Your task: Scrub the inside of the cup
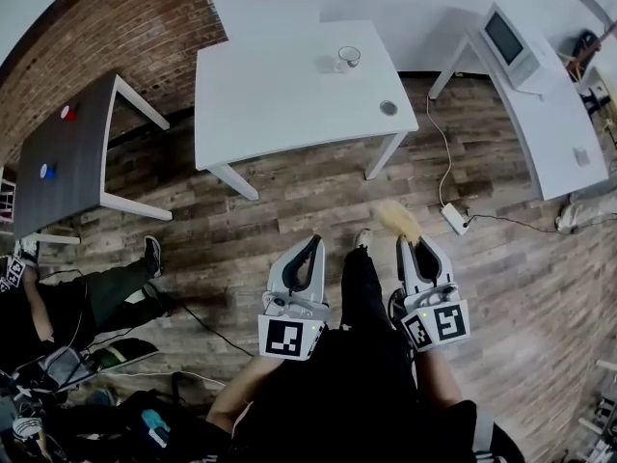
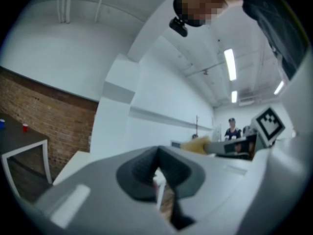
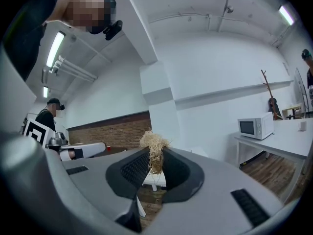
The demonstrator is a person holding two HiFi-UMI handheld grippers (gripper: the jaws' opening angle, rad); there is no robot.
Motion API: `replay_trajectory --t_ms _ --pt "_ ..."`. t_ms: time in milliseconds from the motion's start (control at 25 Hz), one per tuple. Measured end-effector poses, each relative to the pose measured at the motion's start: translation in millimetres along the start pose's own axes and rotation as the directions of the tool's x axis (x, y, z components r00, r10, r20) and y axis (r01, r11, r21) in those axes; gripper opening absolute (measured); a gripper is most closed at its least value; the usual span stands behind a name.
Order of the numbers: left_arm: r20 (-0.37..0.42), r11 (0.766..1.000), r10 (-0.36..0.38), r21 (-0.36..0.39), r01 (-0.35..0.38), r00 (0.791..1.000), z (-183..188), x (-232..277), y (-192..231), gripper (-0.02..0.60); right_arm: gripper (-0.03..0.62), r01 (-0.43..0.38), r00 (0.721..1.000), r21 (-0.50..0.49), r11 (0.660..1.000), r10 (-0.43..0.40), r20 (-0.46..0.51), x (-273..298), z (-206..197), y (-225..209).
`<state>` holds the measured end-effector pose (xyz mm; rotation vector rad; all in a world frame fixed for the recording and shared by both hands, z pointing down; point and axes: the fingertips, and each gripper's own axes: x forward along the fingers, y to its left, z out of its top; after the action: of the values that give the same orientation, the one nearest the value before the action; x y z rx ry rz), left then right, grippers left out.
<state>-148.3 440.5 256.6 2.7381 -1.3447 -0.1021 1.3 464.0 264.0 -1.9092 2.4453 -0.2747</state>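
A clear glass cup (image 1: 348,58) stands near the far edge of the white table (image 1: 280,104), well ahead of both grippers. My right gripper (image 1: 413,246) is shut on a tuft of straw-coloured scrubbing fibre (image 1: 397,220), which sticks up between the pads (image 3: 155,153) in the right gripper view. My left gripper (image 1: 309,249) is shut with nothing between its jaws (image 2: 157,176). Both grippers hang over the wooden floor, short of the table. The cup does not show in either gripper view.
A small round grey thing (image 1: 388,108) lies at the white table's right corner. A dark table (image 1: 67,162) with red and blue caps stands left. A long white bench with a microwave (image 1: 509,44) runs right. A power strip and cable (image 1: 453,219) lie on the floor. People sit at lower left.
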Motion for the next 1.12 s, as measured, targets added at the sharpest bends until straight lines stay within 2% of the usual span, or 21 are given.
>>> replay_trajectory --t_ms 200,360,600,800,920,1120 --pt "0.021 0.999 0.04 0.006 -0.041 0.999 -6 85 14 0.003 0.055 -0.049 0.999 0.009 0.999 0.048 0.014 70 16 -56" --pt "0.04 0.998 0.054 0.017 -0.055 0.998 -11 157 16 0.003 0.055 -0.097 0.995 -0.037 0.995 0.097 -0.005 126 28 -111" --pt "0.024 0.993 0.106 0.046 -0.107 0.994 -10 251 21 0.003 0.055 -0.17 0.985 -0.043 0.985 0.169 -0.025 199 52 -174" --pt "-0.068 0.985 0.153 0.089 -0.147 0.986 -20 300 36 0.003 0.055 -0.208 0.978 -0.032 0.978 0.207 -0.034 245 65 -200" --pt "-0.082 0.984 0.165 0.08 -0.159 0.983 -22 321 47 0.003 0.055 -0.225 0.974 -0.026 0.974 0.224 -0.045 265 69 -207" --pt "-0.092 0.989 0.141 0.067 -0.135 0.986 -25 357 72 0.003 0.055 -0.237 0.97 -0.025 0.971 0.234 -0.066 300 70 -213"
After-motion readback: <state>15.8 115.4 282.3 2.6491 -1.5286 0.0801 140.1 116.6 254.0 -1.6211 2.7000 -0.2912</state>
